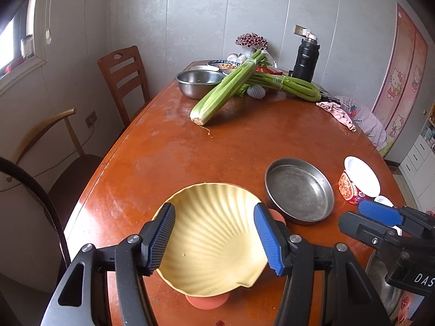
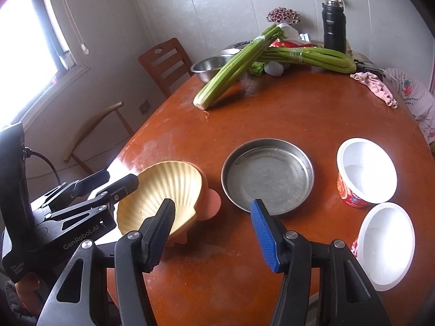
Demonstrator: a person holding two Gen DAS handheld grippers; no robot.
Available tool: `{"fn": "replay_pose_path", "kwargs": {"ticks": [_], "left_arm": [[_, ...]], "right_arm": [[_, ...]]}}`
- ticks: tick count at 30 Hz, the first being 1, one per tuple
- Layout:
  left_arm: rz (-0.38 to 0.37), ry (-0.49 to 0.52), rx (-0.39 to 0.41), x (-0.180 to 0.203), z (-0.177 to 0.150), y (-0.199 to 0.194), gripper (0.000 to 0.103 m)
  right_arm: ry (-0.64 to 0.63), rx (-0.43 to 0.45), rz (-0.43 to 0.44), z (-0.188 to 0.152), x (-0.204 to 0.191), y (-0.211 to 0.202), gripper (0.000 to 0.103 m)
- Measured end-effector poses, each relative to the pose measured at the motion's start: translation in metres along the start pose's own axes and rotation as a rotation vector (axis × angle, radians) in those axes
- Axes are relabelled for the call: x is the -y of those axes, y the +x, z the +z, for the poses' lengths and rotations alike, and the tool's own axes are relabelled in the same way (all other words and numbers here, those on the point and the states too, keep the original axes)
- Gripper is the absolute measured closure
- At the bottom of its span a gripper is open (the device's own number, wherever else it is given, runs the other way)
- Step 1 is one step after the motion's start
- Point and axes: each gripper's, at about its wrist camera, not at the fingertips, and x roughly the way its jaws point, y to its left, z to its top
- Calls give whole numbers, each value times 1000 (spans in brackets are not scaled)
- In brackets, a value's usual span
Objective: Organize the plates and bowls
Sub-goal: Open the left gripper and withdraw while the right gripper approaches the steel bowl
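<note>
A yellow shell-shaped plate [image 1: 212, 233] [image 2: 165, 187] rests on a smaller orange plate [image 1: 206, 303] [image 2: 214, 199] near the table's front left. My left gripper [image 1: 214, 209] [image 2: 121, 178] hovers over the shell plate, open; its pads stand clear of the rim and nothing is gripped. A round shallow metal pan [image 1: 299, 190] [image 2: 267, 175] lies just right of the plates. My right gripper [image 2: 212, 203] [image 1: 353, 214] is open and holds nothing, above bare table in front of the pan. Two white tubs with red labels [image 2: 365, 172] [image 2: 386, 244] stand at the right.
Two celery bunches [image 1: 225, 87] [image 2: 231, 68], a steel bowl [image 1: 197, 82], a black flask [image 1: 305, 59] and a pink cloth [image 1: 337, 112] fill the far end of the orange table [image 1: 168, 157]. Wooden chairs [image 1: 122, 76] stand along the left edge.
</note>
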Motion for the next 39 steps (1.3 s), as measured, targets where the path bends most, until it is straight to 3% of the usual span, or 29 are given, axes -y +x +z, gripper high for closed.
{"fn": "replay_pose_path", "kwargs": {"ticks": [12,22,28,39], "left_arm": [[-47,70,16,52,-2,-15,43],[-148,116,8,101,-18,-25,43],[-219,150,-24,131,-35,-24,43],[-266,210,-84,166,-60,-19,43]], "right_arm": [[59,69,-14,-12,42,-44,43],[114,129,-70,-41,86,-91,42],[147,126,-132,-70,114,-111,42],[183,71,-170,-113,142,-115,42]]}}
